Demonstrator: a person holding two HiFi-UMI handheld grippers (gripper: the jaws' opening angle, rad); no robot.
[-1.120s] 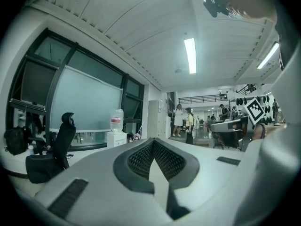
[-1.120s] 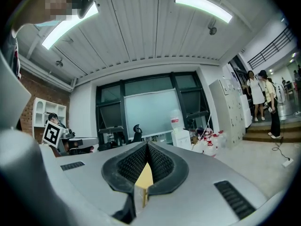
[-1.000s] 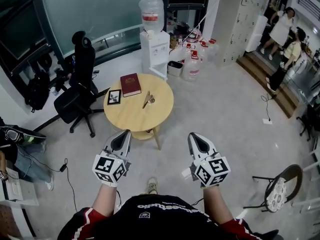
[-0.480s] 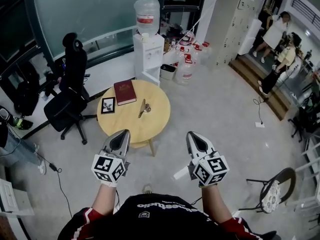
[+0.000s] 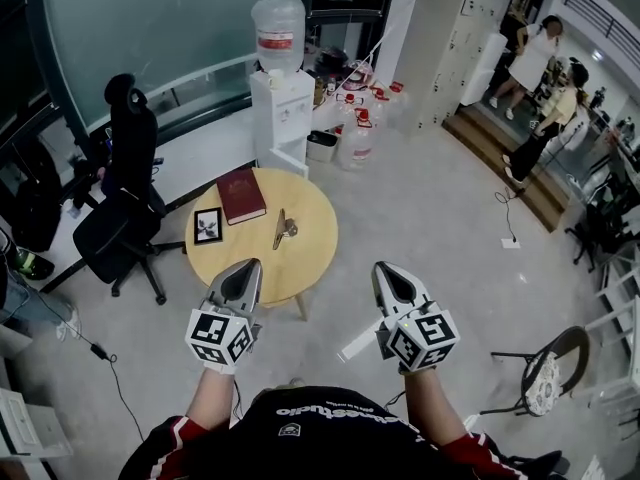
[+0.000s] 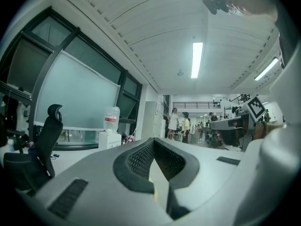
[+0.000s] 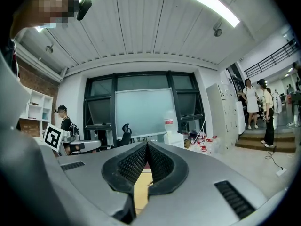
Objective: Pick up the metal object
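1. The left hand-held gripper (image 5: 247, 268) and the right hand-held gripper (image 5: 387, 270) each had their jaws closed together, empty.
2. The metal object (image 5: 283, 230) lay on the round counter (image 5: 306, 260), ahead of both tips and untouched, nearer the left one.
3. A red book (image 5: 240, 194) lay beyond it.

Cool, even light came from ceiling tube lamps (image 6: 197, 59), blown out white in both gripper views. The pale floor (image 5: 430, 228) carried soft glare and faint shadows. Fisheye distortion bent the edges into black corners, and the left gripper (image 6: 153, 141) looked soft close up.
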